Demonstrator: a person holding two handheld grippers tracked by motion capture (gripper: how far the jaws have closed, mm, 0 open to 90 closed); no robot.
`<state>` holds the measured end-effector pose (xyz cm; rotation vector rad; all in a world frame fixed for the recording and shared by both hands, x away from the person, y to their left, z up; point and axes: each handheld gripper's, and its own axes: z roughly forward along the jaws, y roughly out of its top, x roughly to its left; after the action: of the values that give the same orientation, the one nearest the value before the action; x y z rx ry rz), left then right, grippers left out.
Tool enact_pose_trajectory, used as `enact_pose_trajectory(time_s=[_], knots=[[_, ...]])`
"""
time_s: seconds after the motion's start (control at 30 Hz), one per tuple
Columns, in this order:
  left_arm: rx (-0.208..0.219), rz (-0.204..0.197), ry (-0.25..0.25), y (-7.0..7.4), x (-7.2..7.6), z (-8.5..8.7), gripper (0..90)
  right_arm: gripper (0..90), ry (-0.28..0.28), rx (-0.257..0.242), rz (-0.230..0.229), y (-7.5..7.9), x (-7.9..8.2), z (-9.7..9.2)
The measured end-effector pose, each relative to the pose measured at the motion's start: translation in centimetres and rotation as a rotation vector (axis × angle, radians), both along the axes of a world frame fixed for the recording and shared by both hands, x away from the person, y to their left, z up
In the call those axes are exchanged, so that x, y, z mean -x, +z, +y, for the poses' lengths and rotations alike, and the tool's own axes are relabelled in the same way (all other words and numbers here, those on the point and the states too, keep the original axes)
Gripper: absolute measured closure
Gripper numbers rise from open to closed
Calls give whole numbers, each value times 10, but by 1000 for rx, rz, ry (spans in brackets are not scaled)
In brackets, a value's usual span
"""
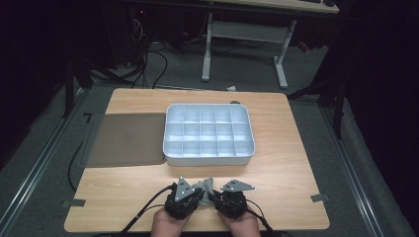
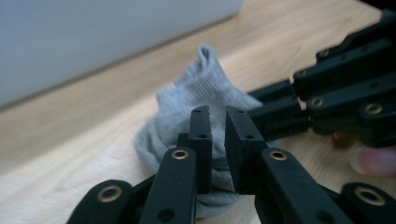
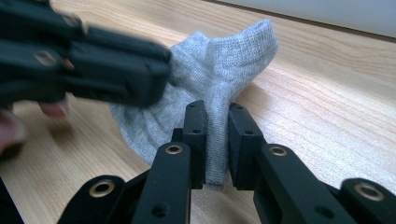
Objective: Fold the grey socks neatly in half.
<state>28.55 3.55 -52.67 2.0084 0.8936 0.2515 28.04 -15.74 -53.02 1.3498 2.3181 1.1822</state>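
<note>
Grey sock [image 1: 206, 186] bunched on the wooden table [image 1: 291, 173], close to the near edge, between the two grippers and in front of the white divided tray [image 1: 208, 134]. Toe or cuff end of sock poking up toward tray.

Left gripper [image 2: 217, 122]: jaws nearly together, narrow gap, a fold of sock fabric caught low between them. In the left gripper view, sock [image 2: 196, 107] heaped just beyond the jaw tips, tray wall [image 2: 93, 37] blurred behind. Right gripper's black linkage reaching in from the right, touching the sock's far side; a fingertip visible at the right edge.

Right gripper [image 3: 216, 122]: jaws drawn close, pinching a vertical pleat of sock [image 3: 219, 79] between the pads. Left gripper [image 3: 116, 74] blurred at upper left of that view, laid against the sock's other side.

From above, left gripper [image 1: 184, 200] and right gripper [image 1: 230, 200] side by side, nearly touching, both pointed inward at the sock, hands coming in from the bottom edge. Dark flat mat [image 1: 126, 139] lying left of tray, touching its side. Tray compartments lined up in rows.
</note>
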Motion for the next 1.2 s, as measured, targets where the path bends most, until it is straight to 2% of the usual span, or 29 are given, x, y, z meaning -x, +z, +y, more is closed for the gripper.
enact_pose_trajectory(time_s=[0.13, 0.33, 0.43, 0.5, 0.77, 0.87, 0.93, 1.03, 1.1, 1.13, 1.2], knots=[[-9, 6, 4, -2, 0, -2, 845, 807, 1, -4, -1, 0, 0, 0], [-46, -29, 15, -4, 1, -4, 873, 819, 0, -22, -18, 7, 2, -8], [-45, -31, 11, -5, 1, -7, 872, 820, -2, -30, -22, 10, 4, -12], [-72, -49, 7, -5, 1, -11, 875, 819, -6, -21, -19, 9, 3, -10], [-54, -32, -11, -5, -1, -9, 878, 817, -15, -49, -18, 11, 4, -14], [-48, -28, -15, -5, -2, -9, 879, 812, -5, -52, -32, 15, 8, -11], [-48, -27, -14, -5, -2, -8, 880, 776, 7, -41, -52, 18, 10, -10], [-46, -21, -16, -5, -2, -8, 880, 728, -15, -65, -91, 28, 12, -20], [-45, -21, -15, -5, -2, -8, 880, 703, -43, -58, -107, 32, 10, -29], [-45, -20, -15, -5, -2, -8, 880, 685, -47, -46, -110, 32, 8, -31], [-44, -19, -16, -5, -3, -8, 880, 633, -66, -26, -79, 28, 1, -38]])
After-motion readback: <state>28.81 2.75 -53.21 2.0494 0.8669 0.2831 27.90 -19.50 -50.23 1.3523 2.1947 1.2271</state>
